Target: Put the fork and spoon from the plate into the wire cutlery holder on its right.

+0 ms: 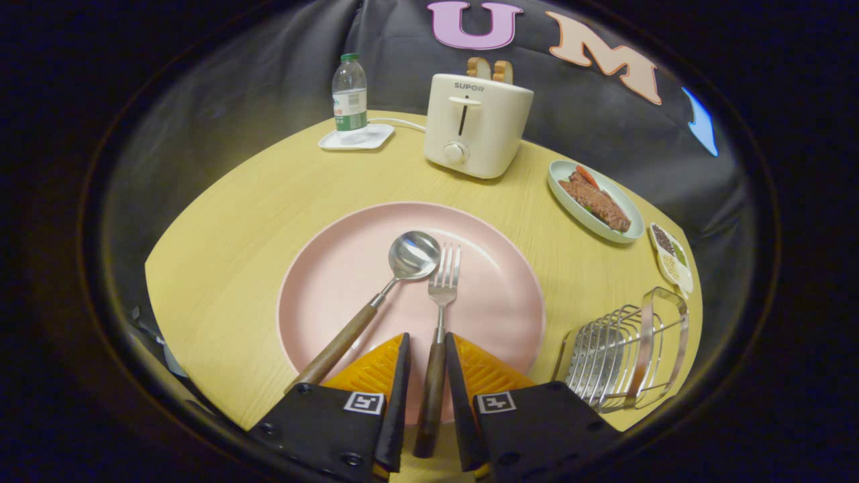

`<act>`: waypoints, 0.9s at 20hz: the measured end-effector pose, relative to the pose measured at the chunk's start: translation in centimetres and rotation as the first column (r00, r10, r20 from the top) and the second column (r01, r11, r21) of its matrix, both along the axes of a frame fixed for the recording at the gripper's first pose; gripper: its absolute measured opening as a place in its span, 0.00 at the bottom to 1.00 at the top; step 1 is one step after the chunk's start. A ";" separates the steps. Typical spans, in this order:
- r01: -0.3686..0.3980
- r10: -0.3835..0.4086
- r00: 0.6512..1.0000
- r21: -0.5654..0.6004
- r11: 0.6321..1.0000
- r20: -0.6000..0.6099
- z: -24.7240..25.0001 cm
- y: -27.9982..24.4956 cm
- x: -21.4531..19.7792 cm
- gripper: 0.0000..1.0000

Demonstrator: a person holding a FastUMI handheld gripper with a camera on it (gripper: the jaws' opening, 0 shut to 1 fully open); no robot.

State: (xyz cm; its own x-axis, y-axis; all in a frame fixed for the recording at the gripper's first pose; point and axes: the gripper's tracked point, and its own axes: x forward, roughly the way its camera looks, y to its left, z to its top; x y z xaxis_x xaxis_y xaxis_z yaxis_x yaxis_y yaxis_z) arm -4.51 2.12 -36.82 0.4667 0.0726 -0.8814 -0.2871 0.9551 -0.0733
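Jaws straddle the fork (439,315) handle, slightly spread, not pinching yet. Fork and spoon (386,285) lie on the plate (322,282); holder (624,349) sits right. I'd squeeze, then lift.

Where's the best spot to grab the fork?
Probably the fork's wooden handle, from the near end above. It lies flat on the plate, handle toward the gripper and already between its open fingers, clear of the spoon.

The toaster (475,125) carries the brand "SUPOR" on its front, above the lever. The bottle (349,92) label is too small to read.
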 end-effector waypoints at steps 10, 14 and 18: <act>0.068 -0.069 0.997 -0.017 0.998 -0.021 -0.4 -1.3 0.2 0.15; 0.089 -0.090 0.995 -0.022 0.996 -0.037 -0.6 -1.6 0.2 0.08; 0.124 -0.125 0.991 -0.016 0.992 -0.055 0.2 -2.2 0.4 0.08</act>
